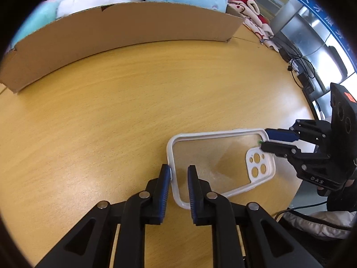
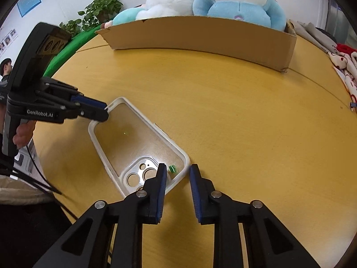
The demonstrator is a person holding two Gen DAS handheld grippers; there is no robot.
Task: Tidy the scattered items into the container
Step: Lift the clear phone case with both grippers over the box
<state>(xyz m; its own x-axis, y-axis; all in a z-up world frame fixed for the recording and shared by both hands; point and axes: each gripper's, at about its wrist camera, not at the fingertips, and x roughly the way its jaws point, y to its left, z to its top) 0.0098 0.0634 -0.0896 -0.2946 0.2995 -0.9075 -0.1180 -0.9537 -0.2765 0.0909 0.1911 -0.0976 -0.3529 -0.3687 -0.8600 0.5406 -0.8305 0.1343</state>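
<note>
Jaws first: the left gripper [image 1: 179, 169] is pinched tight on the white rim at the left short end of the clear, white-edged phone case [image 1: 212, 156]. The right gripper [image 2: 178, 167] has its jaws narrow and astride the rim at the camera-cutout corner. One pad is inside the case and one outside, and I cannot tell whether they actually bite.

The case lies near us on the yellow wooden desk [image 1: 111, 111], well apart from the brown cardboard box [image 1: 133, 29] at the far side. So by my reading this item is gripped but not lifted, and the carry and drop are both left to do.

The box already holds a pale blue plush toy [image 2: 238, 2] and a white plush toy [image 2: 169, 0], piled above its near wall. The case will need to clear that wall and find a gap beside them.

A tiny green bit [image 2: 172, 169] sits inside the case by the right jaws, and it could spill if the case tips. A red-and-white patterned cloth [image 2: 348, 67] lies at the far right edge. Open desk runs between the case and the box, nothing blocking.
</note>
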